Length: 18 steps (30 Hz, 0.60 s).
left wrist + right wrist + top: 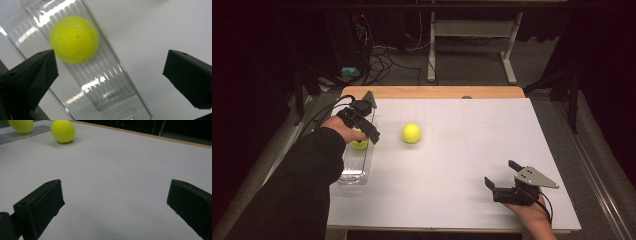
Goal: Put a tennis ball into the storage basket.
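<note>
Nearest me, my right gripper (502,176) sits idle on the white table (472,165), jaws wide apart, gripping nothing. Further up, my left gripper (110,65) hangs over the clear ribbed tray (110,82), jaws wide too, with one tennis ball (74,39) in it. I'd say the drop's done. Next up: grab the second tennis ball (411,133) just beside the tray.

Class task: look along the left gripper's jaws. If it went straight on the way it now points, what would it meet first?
Most likely the clear ribbed tray below the open left gripper. The tennis ball in it sits off toward the left jaw, so it may be missed; depth is hard to judge.
</note>
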Motion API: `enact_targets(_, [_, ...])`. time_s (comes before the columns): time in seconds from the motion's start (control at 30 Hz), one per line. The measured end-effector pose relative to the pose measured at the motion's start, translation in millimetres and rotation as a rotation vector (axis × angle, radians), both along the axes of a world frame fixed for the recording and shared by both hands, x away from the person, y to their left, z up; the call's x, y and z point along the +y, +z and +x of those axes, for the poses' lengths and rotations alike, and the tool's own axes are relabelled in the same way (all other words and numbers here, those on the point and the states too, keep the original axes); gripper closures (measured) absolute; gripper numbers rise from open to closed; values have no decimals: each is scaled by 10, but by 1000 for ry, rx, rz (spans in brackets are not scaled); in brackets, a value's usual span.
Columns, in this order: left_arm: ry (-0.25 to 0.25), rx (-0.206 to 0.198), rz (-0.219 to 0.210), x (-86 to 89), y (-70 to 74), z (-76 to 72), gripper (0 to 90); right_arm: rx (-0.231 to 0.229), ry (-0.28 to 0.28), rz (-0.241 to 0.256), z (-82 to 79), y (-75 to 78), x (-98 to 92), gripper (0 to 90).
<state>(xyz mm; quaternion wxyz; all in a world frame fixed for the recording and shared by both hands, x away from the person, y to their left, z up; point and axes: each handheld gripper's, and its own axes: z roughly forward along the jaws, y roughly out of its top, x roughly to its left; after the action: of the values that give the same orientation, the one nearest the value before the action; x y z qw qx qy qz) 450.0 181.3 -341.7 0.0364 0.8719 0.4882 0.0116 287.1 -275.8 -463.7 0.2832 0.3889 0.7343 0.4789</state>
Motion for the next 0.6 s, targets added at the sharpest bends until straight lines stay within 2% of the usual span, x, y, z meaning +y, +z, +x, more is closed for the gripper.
enact_targets(0.1, [-41, 3, 2, -149, -28, -75, 5, 7, 1, -1, -2, -5, 12, 7])
enact_targets(0.13, [-41, 3, 2, -149, -28, -75, 5, 5, 1, -1, -3, -5, 15, 7])
enact_targets(0.2, [-74, -5, -10, -260, -56, -135, 5, 2, 4, 0, -4, -4, 18, 7])
enact_targets(0.3, [-92, -4, -13, -335, -82, -178, 5, 1, 5, 0, -5, -1, 18, 7])
enact_targets(0.5, [-168, 16, -22, -625, -188, -354, 5, 1, 2, 0, -8, 5, 10, 7])
enact_targets(0.6, [-186, 24, -25, -694, -220, -396, 5, -1, -2, 11, -11, 16, 10, 7])
